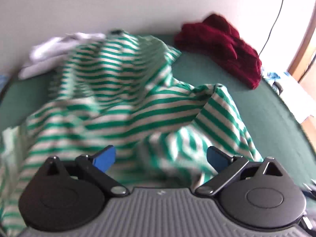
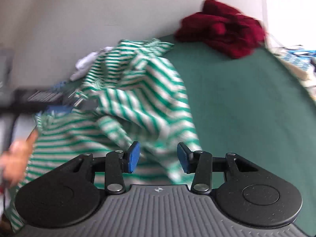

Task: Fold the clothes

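Note:
A green-and-white striped garment (image 1: pixel 122 102) lies crumpled on the dark green table cover (image 1: pixel 256 114). My left gripper (image 1: pixel 161 159) hangs just above its near folds, jaws wide apart, and the blue pads (image 1: pixel 104 158) press on nothing. In the right wrist view the same striped garment (image 2: pixel 138 98) fills the centre and left. My right gripper (image 2: pixel 158 158) stands open over its near edge, with a fold of cloth lying loosely between the pads (image 2: pixel 133 158). Both views are blurred.
A dark red knitted garment (image 1: pixel 221 45) is heaped at the back right, and a white garment (image 1: pixel 53 53) at the back left against the pale wall. A person's hand (image 2: pixel 17 154) shows at the left edge. Clutter and a cable lie beyond the table's right edge.

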The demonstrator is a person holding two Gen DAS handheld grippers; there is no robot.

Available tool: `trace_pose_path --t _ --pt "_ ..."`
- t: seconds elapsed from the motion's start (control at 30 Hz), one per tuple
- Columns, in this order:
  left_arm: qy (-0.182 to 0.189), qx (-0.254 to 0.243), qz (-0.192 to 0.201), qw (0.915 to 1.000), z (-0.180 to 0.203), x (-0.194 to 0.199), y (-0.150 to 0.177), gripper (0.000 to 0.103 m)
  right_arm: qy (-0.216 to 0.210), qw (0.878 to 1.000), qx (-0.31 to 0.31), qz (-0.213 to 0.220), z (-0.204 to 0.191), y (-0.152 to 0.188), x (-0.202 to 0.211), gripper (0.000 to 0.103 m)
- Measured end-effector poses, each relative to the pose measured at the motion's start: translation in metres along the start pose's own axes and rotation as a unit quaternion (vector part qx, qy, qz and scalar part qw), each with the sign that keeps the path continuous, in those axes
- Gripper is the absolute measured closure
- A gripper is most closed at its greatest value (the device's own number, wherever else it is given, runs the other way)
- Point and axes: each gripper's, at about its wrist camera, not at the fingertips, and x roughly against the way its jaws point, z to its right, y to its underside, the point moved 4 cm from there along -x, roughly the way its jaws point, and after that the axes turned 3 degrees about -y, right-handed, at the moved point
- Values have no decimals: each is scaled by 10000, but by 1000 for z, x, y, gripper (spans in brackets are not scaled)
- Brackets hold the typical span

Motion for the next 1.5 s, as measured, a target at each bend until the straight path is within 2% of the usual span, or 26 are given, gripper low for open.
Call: trace_pose_path --t 0.03,0.1,0.13,0.2,0.3,0.5,0.57,0.63,0.7,0.73,0.77,0.8,0.87,0.97,1.03,1.1,1.13,1.17,1.2,1.27,1.33,1.37,1.4,1.43,1.47,1.5 --pt "-34 -102 -44 9999 8 -7 -7 61 106 9999 -44 6 5 5 6 58" --pt "36 -263 -84 9996 23 -16 -22 101 313 9993 -192 71 12 15 16 58" --pt "189 -299 35 9994 29 -11 -30 101 370 9988 -284 131 14 19 22 58" --pt "-3 -510 443 9977 32 7 -41 101 340 9979 -433 348 17 19 32 57" --pt "-202 -661 811 9943 23 31 -53 101 41 9982 61 597 -9 13 36 58" --pt "28 -411 454 9981 -1 32 -52 101 -543 9788 1876 612 -88 -1 -17 68" --pt "-35 -430 334 9985 1 24 -52 101 -435 9714 2282 497 -104 -6 -44 70" --pt "-48 -355 166 9992 1 18 -55 101 -56 9693 2435 336 -106 -12 -74 71" --pt "-11 -280 54 9996 3 10 -59 101 181 9721 2327 235 -98 -19 -94 86" --pt "-47 -291 43 9996 5 7 -60 101 202 9769 2114 225 -91 -25 -97 88" --pt "-81 -306 36 9995 6 5 -60 101 184 9812 1910 190 -87 -30 -97 101" --pt "-96 -312 57 9994 6 6 -60 101 127 9850 1714 129 -83 -34 -95 102" --pt "-97 -299 173 9994 2 12 -61 101 -406 9903 1303 254 -85 -44 -73 102" --pt "-246 -342 454 9981 -11 30 -59 101 -1367 9829 1114 530 -108 -48 -37 102" --pt "-488 -415 473 9968 -25 34 -51 101 -1825 9765 1091 365 -124 -39 -39 101" --pt "-612 -374 185 9973 -44 22 -39 100 -2219 9693 1057 54 -136 -26 -48 96" --pt "-647 -361 -49 9972 -52 11 -32 100 -2187 9690 1134 -155 -139 -17 -55 94" --pt "-681 -348 -284 9967 -60 -1 -24 100 -2137 9697 1164 -214 -139 -12 -54 87" --pt "-684 -357 -471 9959 -65 -11 -17 98 -2171 9695 1121 -175 -137 -10 -49 86" --pt "-586 -358 -411 9968 -66 -13 -14 96 -2238 9691 1035 -98 -134 -7 -37 82" --pt "-475 -336 -231 9980 -65 -9 -14 95 -2096 9731 938 199 -126 -4 -21 61" --pt "-430 -320 -180 9984 -63 -8 -16 95 -1892 9773 902 305 -121 -2 -18 44" --pt "-395 -300 -172 9986 -61 -8 -19 95 -1588 9828 879 329 -115 0 -18 36" --pt "-360 -279 -164 9988 -59 -8 -23 95 -1349 9864 915 232 -112 4 -22 37" --pt "-368 -297 -160 9988 -57 -7 -26 95 -1178 9879 1010 12 -110 9 -28 48" --pt "-382 -342 -140 9986 -57 -3 -28 93 -1066 9891 1013 -87 -106 13 -26 70"
